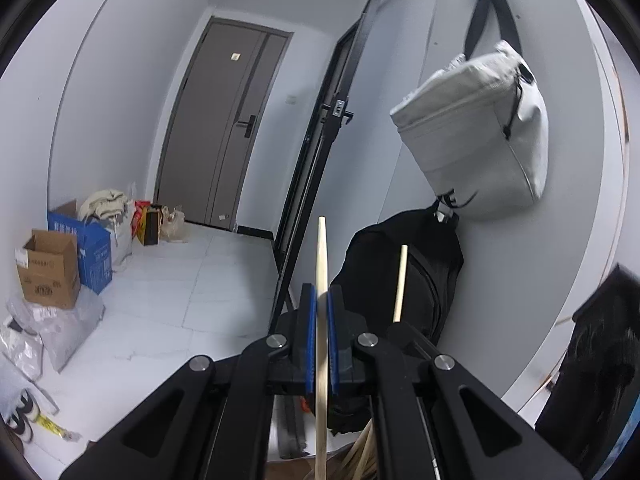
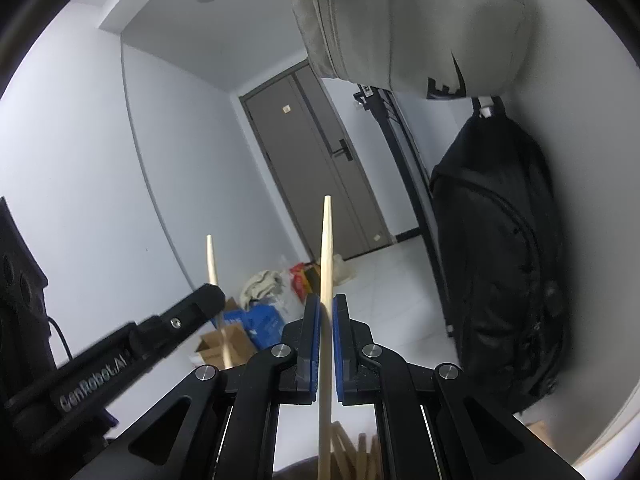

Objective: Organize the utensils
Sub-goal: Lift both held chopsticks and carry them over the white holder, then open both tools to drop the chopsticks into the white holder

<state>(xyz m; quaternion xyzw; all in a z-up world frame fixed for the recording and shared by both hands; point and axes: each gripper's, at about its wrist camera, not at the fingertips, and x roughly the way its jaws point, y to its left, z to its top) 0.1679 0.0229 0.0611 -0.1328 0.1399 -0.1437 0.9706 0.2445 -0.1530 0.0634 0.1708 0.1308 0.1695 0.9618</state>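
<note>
Seemingly upright: one chopstick (image 1: 321, 320) (image 2: 326, 300) per claw (image 1: 321, 308) (image 2: 326, 312), tips up.

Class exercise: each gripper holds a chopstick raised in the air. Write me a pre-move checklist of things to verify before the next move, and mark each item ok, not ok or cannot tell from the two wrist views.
1. Left gripper shut on its chopstick: ok, clamped between the blue pads.
2. Right gripper shut on its chopstick: ok.
3. Sticks apart from each other: ok, a gap shows in both views.
4. Both tips pointing upward, same way: ok.
5. Remaining wooden utensils below the grippers: cannot tell how many or how they lie.
6. Where the sticks should go: cannot tell, no holder is visible.
</note>
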